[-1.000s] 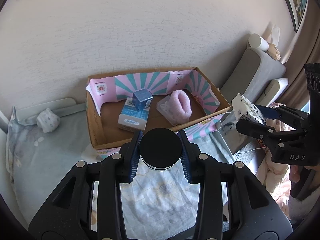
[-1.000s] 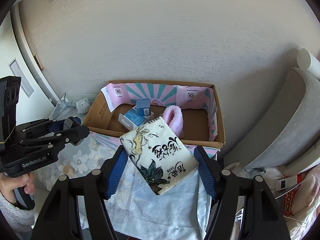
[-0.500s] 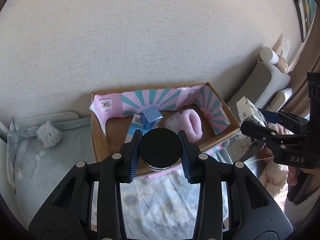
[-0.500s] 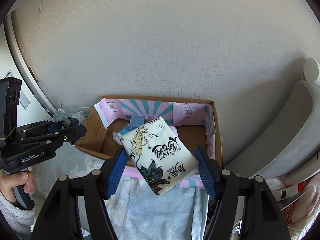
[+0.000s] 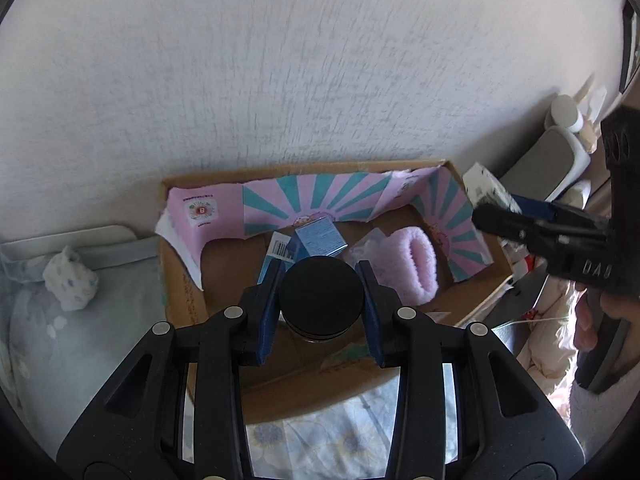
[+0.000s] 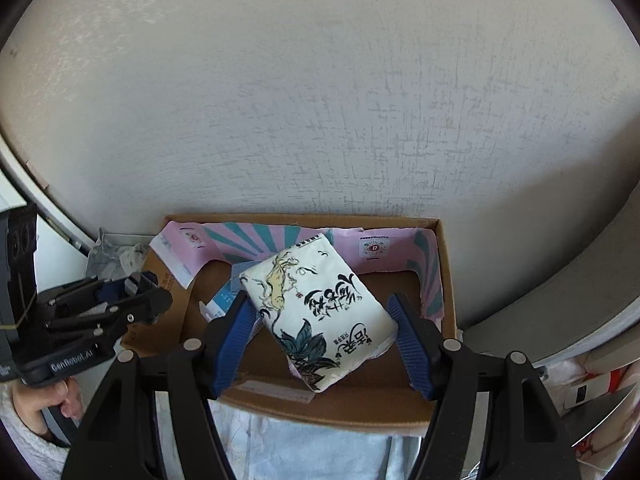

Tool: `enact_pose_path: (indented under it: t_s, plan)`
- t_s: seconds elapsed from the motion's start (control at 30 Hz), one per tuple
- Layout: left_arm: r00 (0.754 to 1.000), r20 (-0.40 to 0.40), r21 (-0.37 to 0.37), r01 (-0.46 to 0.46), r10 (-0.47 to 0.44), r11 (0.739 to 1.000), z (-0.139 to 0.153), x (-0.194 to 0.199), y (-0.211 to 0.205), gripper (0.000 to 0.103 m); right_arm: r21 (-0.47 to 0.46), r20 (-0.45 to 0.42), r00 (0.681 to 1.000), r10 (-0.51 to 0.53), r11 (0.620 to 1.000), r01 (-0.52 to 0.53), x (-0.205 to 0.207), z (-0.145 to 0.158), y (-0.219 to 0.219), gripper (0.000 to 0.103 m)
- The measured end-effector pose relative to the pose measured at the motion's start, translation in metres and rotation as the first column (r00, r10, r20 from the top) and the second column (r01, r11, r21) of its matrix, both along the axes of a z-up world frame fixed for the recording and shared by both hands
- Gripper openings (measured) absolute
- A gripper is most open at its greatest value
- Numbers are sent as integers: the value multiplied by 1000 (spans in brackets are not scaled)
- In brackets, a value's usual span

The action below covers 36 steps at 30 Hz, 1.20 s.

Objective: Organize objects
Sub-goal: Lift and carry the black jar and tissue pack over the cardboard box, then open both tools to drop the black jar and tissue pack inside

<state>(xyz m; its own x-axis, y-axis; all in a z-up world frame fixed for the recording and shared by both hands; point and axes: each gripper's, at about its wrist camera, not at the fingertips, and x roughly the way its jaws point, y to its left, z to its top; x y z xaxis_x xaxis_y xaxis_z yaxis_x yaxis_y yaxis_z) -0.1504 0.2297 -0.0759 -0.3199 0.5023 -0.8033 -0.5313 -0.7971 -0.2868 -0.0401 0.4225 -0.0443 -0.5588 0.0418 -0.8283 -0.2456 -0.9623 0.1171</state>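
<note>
My left gripper (image 5: 321,304) is shut on a jar with a black lid (image 5: 321,298) and holds it over the front of an open cardboard box (image 5: 182,312) lined with pink and teal paper. In the box lie blue cartons (image 5: 318,238) and a pink fluffy roll (image 5: 412,268). My right gripper (image 6: 322,334) is shut on a white tissue pack with ink drawings (image 6: 320,314), held above the same box (image 6: 448,304). The right gripper also shows in the left wrist view (image 5: 500,216), at the box's right end. The left gripper shows in the right wrist view (image 6: 148,304), at the box's left end.
The box stands against a white textured wall (image 5: 280,80) on a floral sheet (image 5: 320,440). A crumpled cloth (image 5: 70,282) lies left of the box. A grey cushion (image 5: 548,160) and bags (image 6: 592,384) are on the right.
Both grippers have moved forward with their loads, from in front of the box to above it. The box now looks larger and nearer in both views.
</note>
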Motion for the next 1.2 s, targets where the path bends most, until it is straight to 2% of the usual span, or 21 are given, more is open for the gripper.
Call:
enact_pose_path:
  t_s: [0.3, 0.57, 0.83, 0.97, 1.0, 1.03, 1.07, 1.1, 1.13, 1.2]
  plan:
    - [998, 65, -51, 25, -21, 998, -35, -19, 15, 33, -25, 92, 995, -23, 999, 26, -38, -34, 21, 64]
    - [993, 105, -95, 63, -53, 993, -59, -21, 24, 33, -48, 162, 986, -44, 997, 52, -45, -63, 32, 64]
    - [991, 93, -135, 109, -96, 985, -56, -15, 33, 33, -68, 173, 983, -54, 995, 67, -43, -68, 36, 64]
    - [991, 97, -154, 105, -91, 982, -51, -14, 36, 34, -80, 182, 982, -45, 995, 61, -45, -66, 37, 65]
    - [994, 81, -179, 93, -79, 979, -49, -13, 37, 35, -83, 188, 981, -54, 994, 71, -46, -66, 38, 65]
    - [995, 67, -195, 89, -77, 977, -48, -12, 37, 44, -89, 196, 979, -60, 993, 79, -47, -67, 39, 68]
    - [995, 52, -205, 91, -82, 974, -46, -11, 38, 56, -103, 206, 977, -63, 991, 86, -49, -68, 40, 82]
    - [995, 47, -205, 96, -88, 974, -44, -9, 39, 103, -109, 210, 976, -62, 990, 86, -49, -68, 40, 92]
    - [995, 40, -195, 99, -93, 976, -43, -7, 39, 100, -104, 214, 975, -61, 991, 85, -50, -68, 39, 103]
    - [994, 39, -186, 112, -107, 976, -40, -3, 40, 103, -75, 214, 975, -54, 995, 71, -51, -66, 37, 103]
